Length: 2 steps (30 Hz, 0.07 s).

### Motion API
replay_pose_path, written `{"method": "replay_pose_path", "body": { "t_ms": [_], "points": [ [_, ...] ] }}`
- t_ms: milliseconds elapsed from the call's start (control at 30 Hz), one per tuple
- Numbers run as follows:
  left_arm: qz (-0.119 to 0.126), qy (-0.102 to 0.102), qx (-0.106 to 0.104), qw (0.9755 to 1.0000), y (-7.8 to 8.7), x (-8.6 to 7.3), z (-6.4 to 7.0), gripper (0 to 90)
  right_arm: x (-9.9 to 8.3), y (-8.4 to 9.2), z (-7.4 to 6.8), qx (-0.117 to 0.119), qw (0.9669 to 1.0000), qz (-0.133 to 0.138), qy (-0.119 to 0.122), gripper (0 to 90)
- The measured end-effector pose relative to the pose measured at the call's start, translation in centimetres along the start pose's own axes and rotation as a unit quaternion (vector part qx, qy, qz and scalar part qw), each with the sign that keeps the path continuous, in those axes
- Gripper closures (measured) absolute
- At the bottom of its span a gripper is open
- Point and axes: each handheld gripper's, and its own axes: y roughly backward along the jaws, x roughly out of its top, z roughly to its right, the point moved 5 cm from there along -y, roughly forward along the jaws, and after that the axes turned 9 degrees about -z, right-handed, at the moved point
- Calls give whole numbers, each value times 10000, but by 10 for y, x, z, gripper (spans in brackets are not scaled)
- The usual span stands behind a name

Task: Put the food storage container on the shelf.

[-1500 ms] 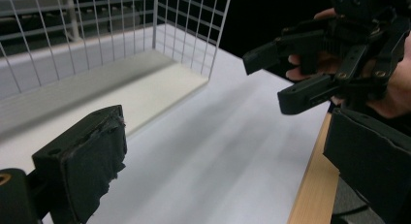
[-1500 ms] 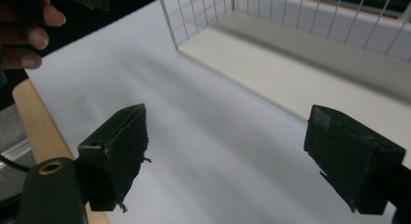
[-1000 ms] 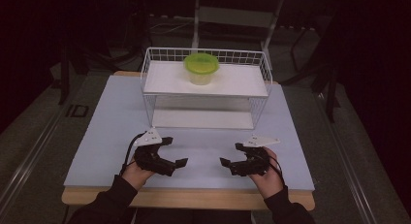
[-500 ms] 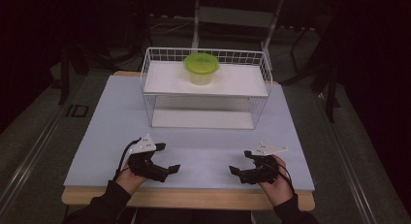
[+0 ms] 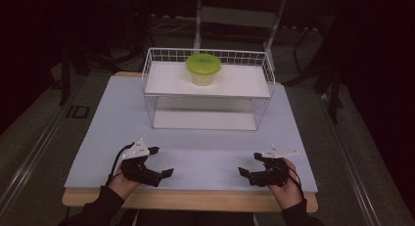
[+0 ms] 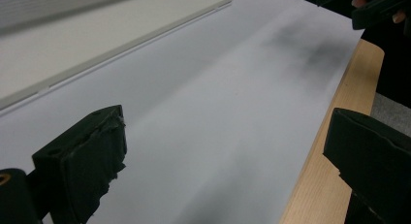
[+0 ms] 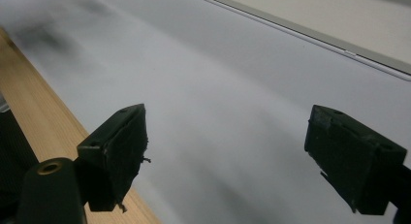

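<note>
Dark surroundings are seen in the high view around a pale table (image 5: 195, 138) with a wooden front edge. A white wire rack (image 5: 208, 89) stands at the far half of it, and a green-lidded container (image 5: 203, 68) is set on the rack's upper shelf, toward the middle. The left gripper (image 5: 157, 162) and the right gripper (image 5: 249, 165) are held low near the front edge, well apart from each other and from the rack, each pointed inward toward the table's middle. Both hands are seen coming in from the bottom, wrists close to the edge. Nothing is gripped; judged from this, the container has not yet been reached for, and whatever handling is intended is still to be done.

From the left gripper view, the jaws are seen spread wide, with bare table between them. The wooden edge runs at the right, and the rack's base plate (image 6: 97, 44) lies at the upper left.

From the right gripper view, the jaws are likewise spread wide over empty table surface. The wooden edge is seen at the left, and the base plate at the upper right.
</note>
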Motion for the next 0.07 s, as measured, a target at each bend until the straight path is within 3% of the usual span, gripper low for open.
{"method": "replay_pose_path", "body": {
  "t_ms": [67],
  "points": [
    [-3,7,-22,10000,-1,-2,0,27,-1,0,1,-12,10000,16,-32,153]
  ]
}}
